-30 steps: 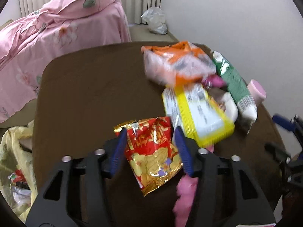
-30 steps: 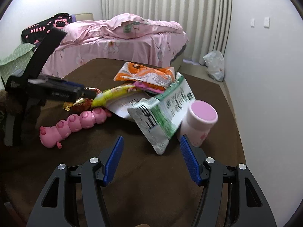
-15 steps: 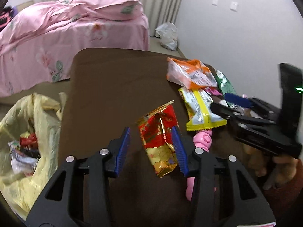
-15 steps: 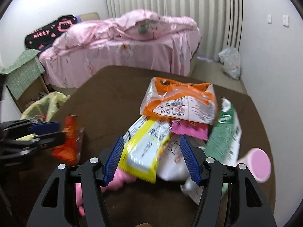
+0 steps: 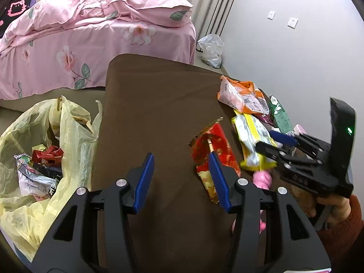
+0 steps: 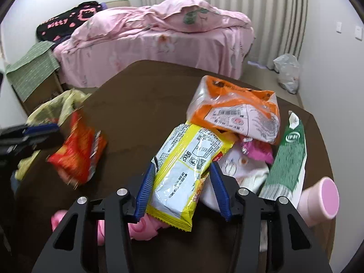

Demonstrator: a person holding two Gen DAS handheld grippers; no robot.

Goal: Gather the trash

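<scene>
The right tool (image 6: 182, 191) sits with its jaws spread, one on each side of the near end of the yellow snack packet (image 6: 191, 166). Its left finger is against the packet's edge, and nothing is clamped as far as I can tell. The packet's long axis runs straight ahead of this tool, leaning a little to its right, so the jaws would close across the narrow width. That looks like a sound grip. The packet's far end is tucked under the orange bag (image 6: 238, 113), and a pink toy (image 6: 141, 227) lies beneath the near end, so lifting will probably mean drawing the packet back towards the tool. The left tool (image 5: 182, 182) is released and empty. The red snack packet (image 5: 213, 157) lies on the brown counter (image 5: 159, 104) just outside its right finger, its length pointing ahead. The yellow trash bag (image 5: 75, 136) gapes off the counter's edge to the left of the left tool, well apart from the right one.
</scene>
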